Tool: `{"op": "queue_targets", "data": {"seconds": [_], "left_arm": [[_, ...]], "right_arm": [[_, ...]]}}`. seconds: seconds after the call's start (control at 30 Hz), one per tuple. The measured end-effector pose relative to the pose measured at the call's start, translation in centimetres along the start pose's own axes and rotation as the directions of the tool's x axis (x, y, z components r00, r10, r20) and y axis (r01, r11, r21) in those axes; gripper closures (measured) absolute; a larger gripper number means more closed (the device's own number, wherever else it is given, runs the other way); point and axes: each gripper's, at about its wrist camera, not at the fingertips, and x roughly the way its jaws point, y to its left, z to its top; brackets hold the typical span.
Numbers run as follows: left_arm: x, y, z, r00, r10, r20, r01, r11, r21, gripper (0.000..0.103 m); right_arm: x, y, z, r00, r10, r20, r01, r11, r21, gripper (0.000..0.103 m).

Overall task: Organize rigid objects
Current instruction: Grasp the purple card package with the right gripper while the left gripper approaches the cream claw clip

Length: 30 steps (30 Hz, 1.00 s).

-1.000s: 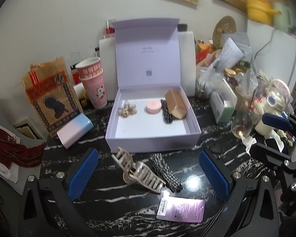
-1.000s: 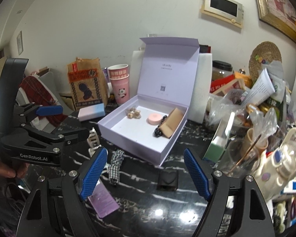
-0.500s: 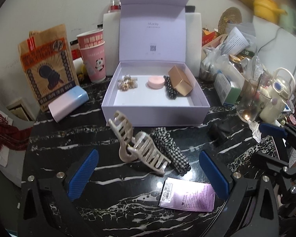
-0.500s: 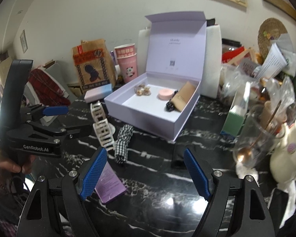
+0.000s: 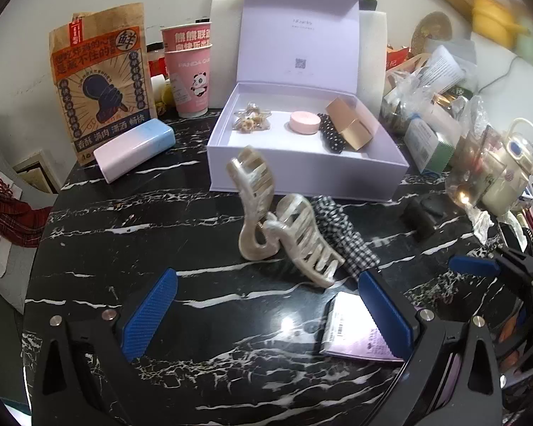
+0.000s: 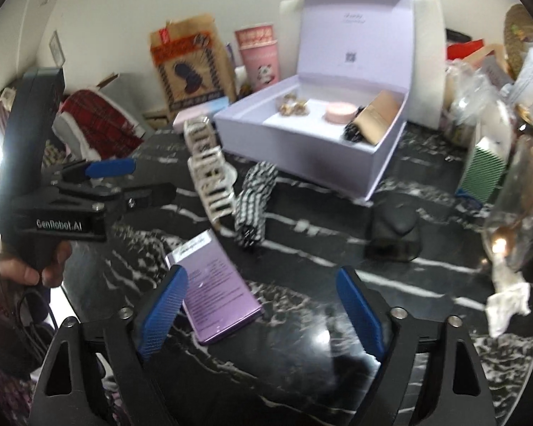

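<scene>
An open lilac box (image 5: 302, 174) (image 6: 302, 145) stands on the black marble table, holding a star clip (image 5: 252, 120), a pink round case (image 5: 303, 122), a dotted black clip and a gold box (image 5: 351, 126). In front of it lie a cream claw clip (image 5: 284, 227) (image 6: 209, 174), a checked clip (image 5: 341, 234) (image 6: 254, 198), a purple card box (image 5: 359, 330) (image 6: 213, 284) and a small black case (image 5: 421, 214) (image 6: 394, 227). My left gripper (image 5: 263, 316) hangs open just short of the claw clip. My right gripper (image 6: 259, 309) is empty, its jaws opening, the purple card box by its left finger.
A pink-blue case (image 5: 135, 149), a printed paper bag (image 5: 99, 78) and stacked pink cups (image 5: 190, 71) stand left of the box. Bags, a glass with a spoon (image 6: 515, 213) and a white pot (image 5: 511, 174) crowd the right side. A hand (image 6: 21, 269) holds the left gripper.
Both grippers have sunk toward the table and tilted down; the claw clip, checked clip and purple card box now look nearer. The right jaws have widened a little. Nothing was picked up.
</scene>
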Motion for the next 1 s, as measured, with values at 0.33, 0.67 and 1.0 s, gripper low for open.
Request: {"op": "queue_targets", "data": {"seconds": [0.33,0.67,1.0], "left_arm": [[0.7,0.8,-0.3,1.000,0.003,-0.007,-0.002,1.000,0.026,0.000],[1.7,1.3,1.1,0.997,-0.073,0.004,0.073,0.997,0.013,0.000],[4.2,-0.4,2.4,0.994,-0.110,-0.018,0.111,0.990,0.092,0.000]], "right_arm": [[3.9,1.8,-0.2,0.994,0.045,-0.096,-0.050,0.997,-0.055,0.015],[4.5,3.4,-0.2,0.997,-0.014,-0.078,0.002,0.988,-0.156,0.040],[3.4,1.3,-0.6,0.996,-0.061,-0.068,0.054,0.993,-0.104,0.048]]}}
